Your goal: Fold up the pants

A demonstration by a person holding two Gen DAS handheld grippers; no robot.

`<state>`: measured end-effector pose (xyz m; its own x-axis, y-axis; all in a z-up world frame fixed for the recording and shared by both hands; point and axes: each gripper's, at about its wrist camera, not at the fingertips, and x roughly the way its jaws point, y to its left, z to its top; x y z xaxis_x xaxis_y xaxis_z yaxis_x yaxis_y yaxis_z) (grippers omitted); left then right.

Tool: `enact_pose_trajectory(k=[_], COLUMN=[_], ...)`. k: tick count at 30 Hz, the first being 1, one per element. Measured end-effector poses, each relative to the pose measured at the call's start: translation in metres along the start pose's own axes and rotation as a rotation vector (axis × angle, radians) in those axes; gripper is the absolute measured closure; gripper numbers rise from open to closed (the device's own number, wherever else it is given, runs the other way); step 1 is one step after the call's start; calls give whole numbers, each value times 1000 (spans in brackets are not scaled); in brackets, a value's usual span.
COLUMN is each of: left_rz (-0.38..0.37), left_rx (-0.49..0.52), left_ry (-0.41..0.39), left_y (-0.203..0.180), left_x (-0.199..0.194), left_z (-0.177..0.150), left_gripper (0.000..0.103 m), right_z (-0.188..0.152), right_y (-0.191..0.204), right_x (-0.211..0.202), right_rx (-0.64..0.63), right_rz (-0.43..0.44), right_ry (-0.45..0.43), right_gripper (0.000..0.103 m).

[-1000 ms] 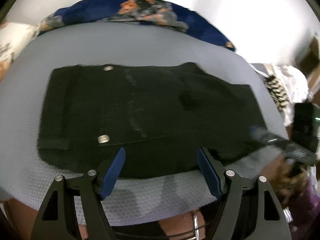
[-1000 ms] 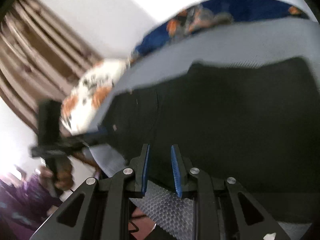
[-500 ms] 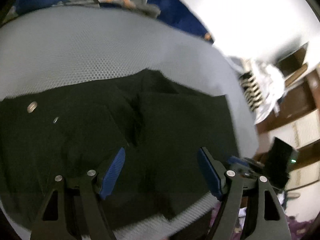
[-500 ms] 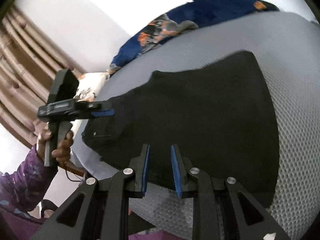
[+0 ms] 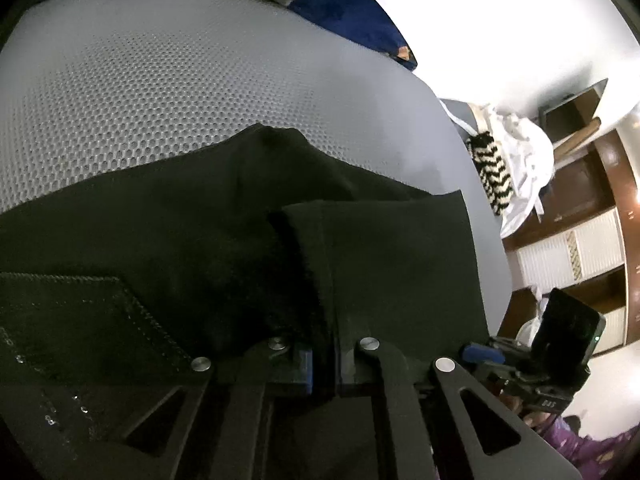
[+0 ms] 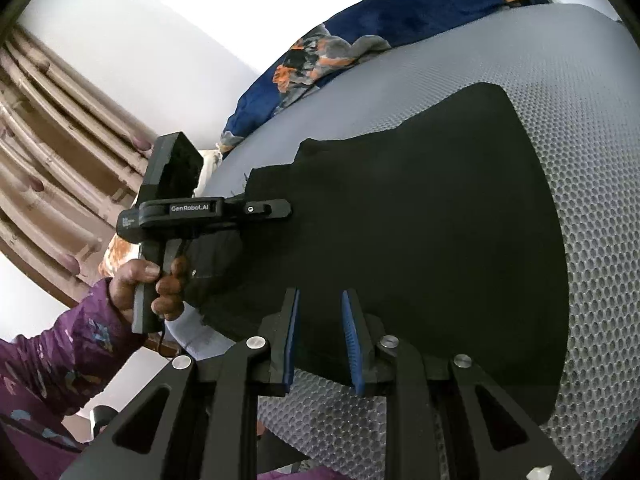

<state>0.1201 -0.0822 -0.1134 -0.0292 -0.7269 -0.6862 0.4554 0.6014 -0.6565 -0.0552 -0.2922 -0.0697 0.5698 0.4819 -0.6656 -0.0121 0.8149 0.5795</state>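
Note:
Black pants (image 5: pixel 200 216) lie folded flat on a grey honeycomb mat (image 5: pixel 180 80). My left gripper (image 5: pixel 324 364) is shut on a raised fold of the pants, where a hemmed edge runs into the jaws. The right wrist view shows this left gripper (image 6: pixel 286 210) from the side, its tips on the left edge of the pants (image 6: pixel 400 208), with a hand (image 6: pixel 152 284) on its handle. My right gripper (image 6: pixel 320 342) hovers over the pants' near edge. Its blue pads (image 6: pixel 290 340) stand a little apart with nothing pinched. In the left wrist view the right gripper (image 5: pixel 480 354) sits at the lower right.
A blue floral blanket (image 6: pixel 360 32) is bunched along the far side of the mat (image 6: pixel 580 120). White cloth with a black-and-white zigzag piece (image 5: pixel 492 172) lies beyond the mat's right edge, before wooden furniture (image 5: pixel 580 220). A brown curtain (image 6: pixel 52 152) hangs at left. A purple sleeve (image 6: pixel 52 364) is nearby.
My left gripper moved rightward and down across the pants and closed from wide open onto a fold of fabric. The right gripper swung at first, then held still with its narrow gap unchanged.

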Motion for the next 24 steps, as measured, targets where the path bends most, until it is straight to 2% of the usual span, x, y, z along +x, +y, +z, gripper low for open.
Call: enact_pose_trajectory(k=[9,11,14,17,20,22,24], left_rz=[46,44,78,26,5,25,60], left_rx=[101,88,88,11,-11,11,27], left_ry=[-107,-98,-76,-77,-86,-93,-85], left_y=[-26,-23,-14,-1,-1,-6,-8], left_x=[-22,-18,-9,-8,-14,-17,-16], left_z=[11,13,9,3,-1,-3,-2], left_gripper=[96,96,96,96,96,95,89], right_z=[-5,-5,-5,-4,-2,-1,-2], right_y=[-2,-3,-6,-5,-6,-5,-4], right_x=[1,2,4,4,4,5,7], right_rx=[16,12,23,23,28,21,14], right_rz=[8,1,-3,-1,0,-1,-6], right_ry=[-1,4,14,19,24,29,36], right_gripper=[81,81,83,83,83,83,82])
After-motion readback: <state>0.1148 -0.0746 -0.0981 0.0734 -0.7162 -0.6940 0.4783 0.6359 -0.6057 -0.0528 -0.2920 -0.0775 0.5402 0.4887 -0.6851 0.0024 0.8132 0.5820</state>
